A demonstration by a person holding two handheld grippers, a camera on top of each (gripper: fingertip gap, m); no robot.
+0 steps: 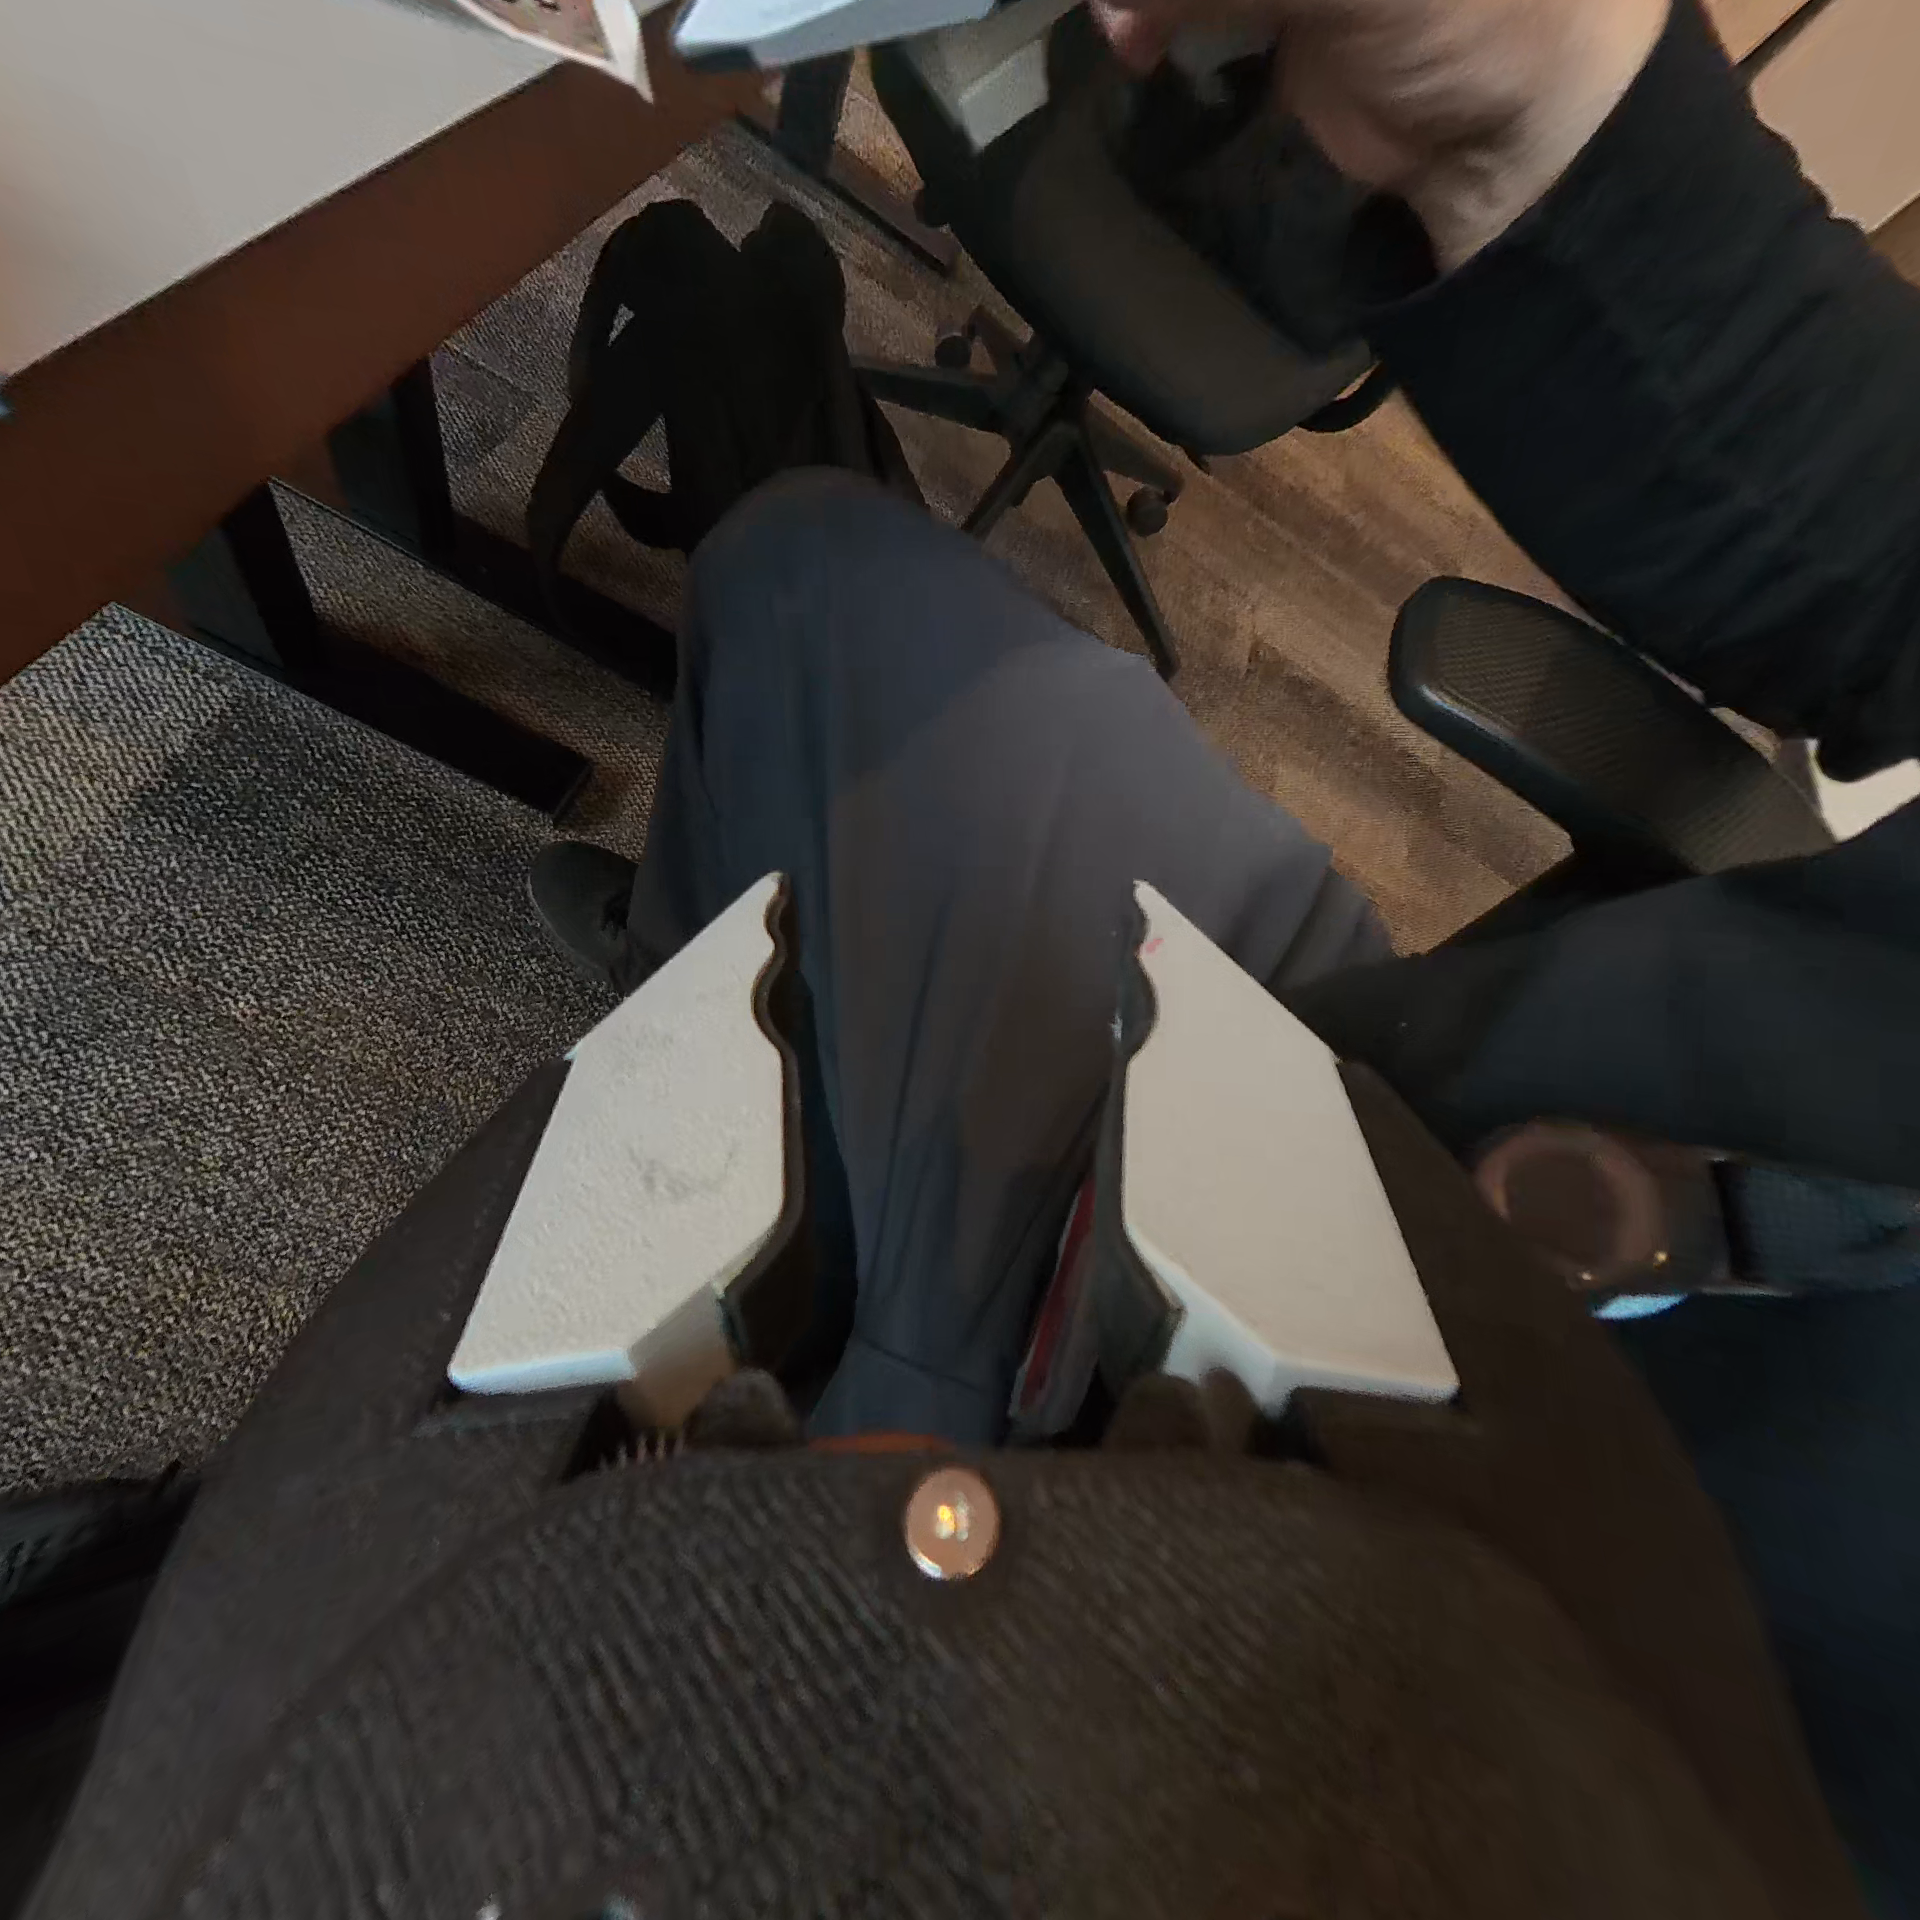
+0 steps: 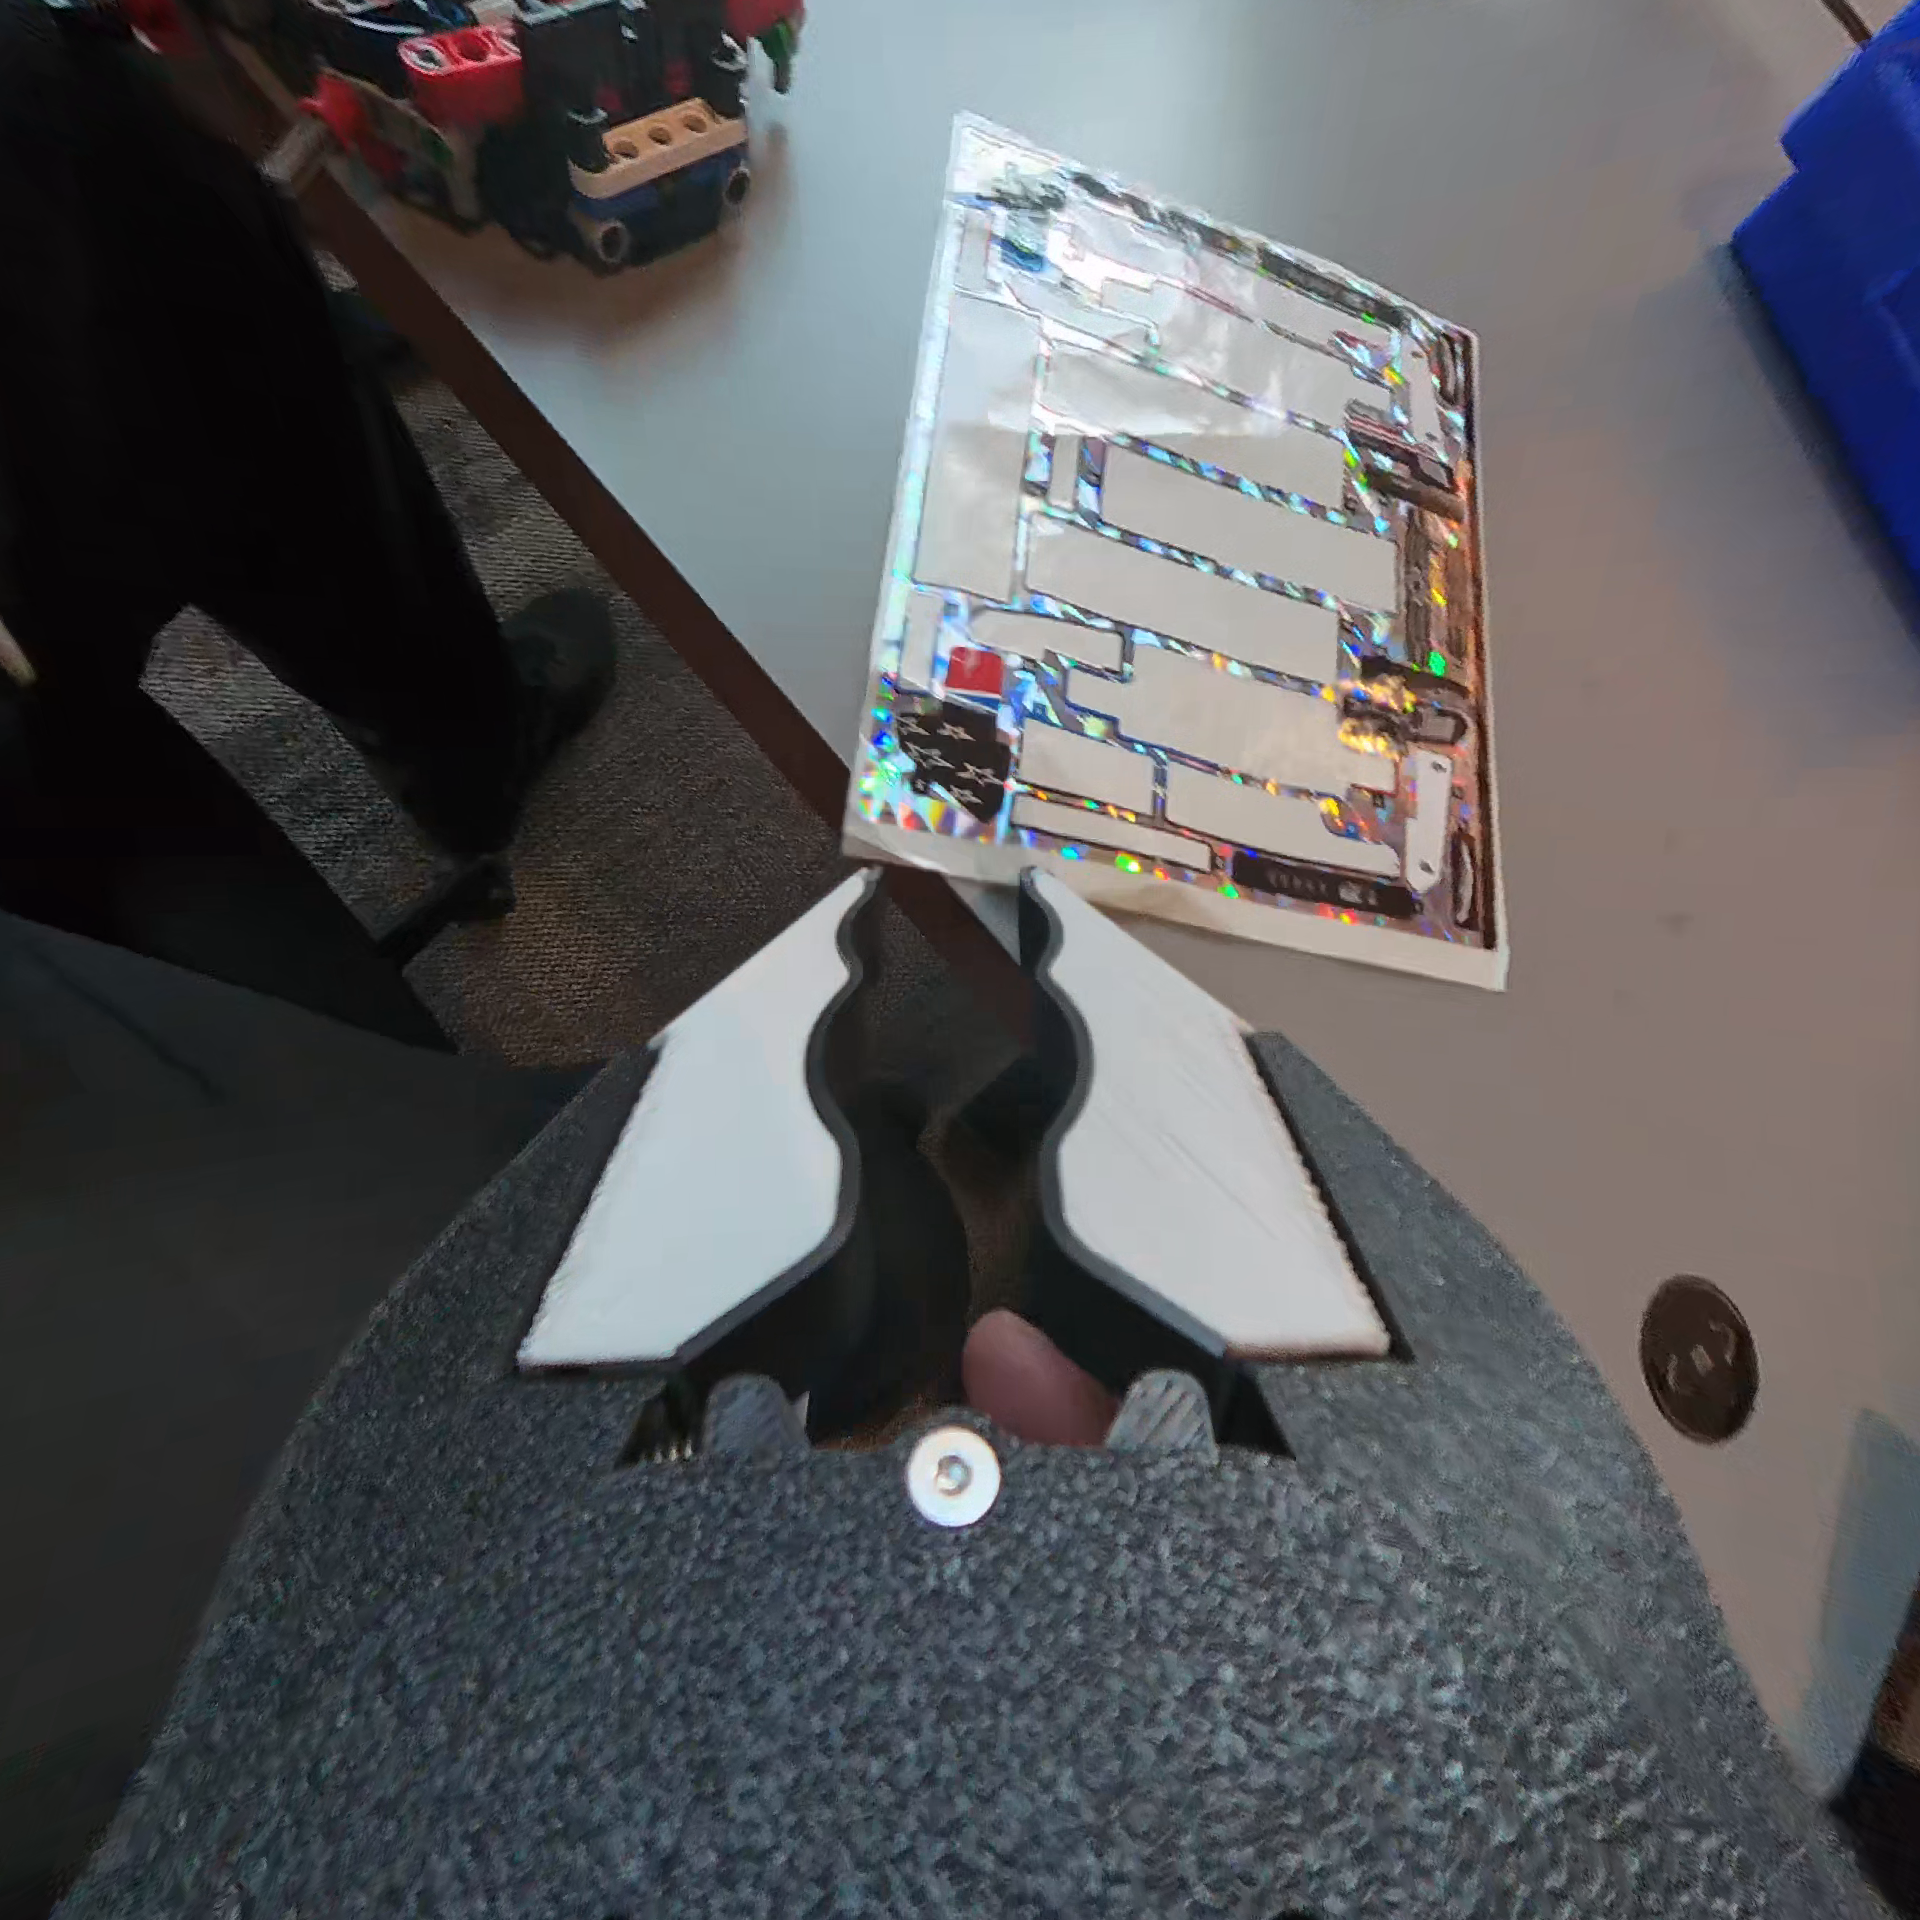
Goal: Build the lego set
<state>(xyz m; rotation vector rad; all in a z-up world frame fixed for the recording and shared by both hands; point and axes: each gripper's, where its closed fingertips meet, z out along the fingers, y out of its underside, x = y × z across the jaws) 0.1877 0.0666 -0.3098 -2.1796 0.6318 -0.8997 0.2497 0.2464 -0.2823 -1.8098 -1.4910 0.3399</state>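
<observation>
The left gripper [image 1: 956,894], fingers spread and empty, hung off the table over a trousered leg [image 1: 935,748] and carpet [image 1: 208,935]. Only the right wrist view showed the tabletop: the lego model [image 2: 623,135] far left, a holographic sticker sheet [image 2: 1195,551] beyond the parted, empty right gripper [image 2: 945,883].

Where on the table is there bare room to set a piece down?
Bare table lies between the Lego model and the sticker sheet; another patch lies between the sheet, the blue bin and the round grommet. The far-left corner by the model is crowded.
</observation>
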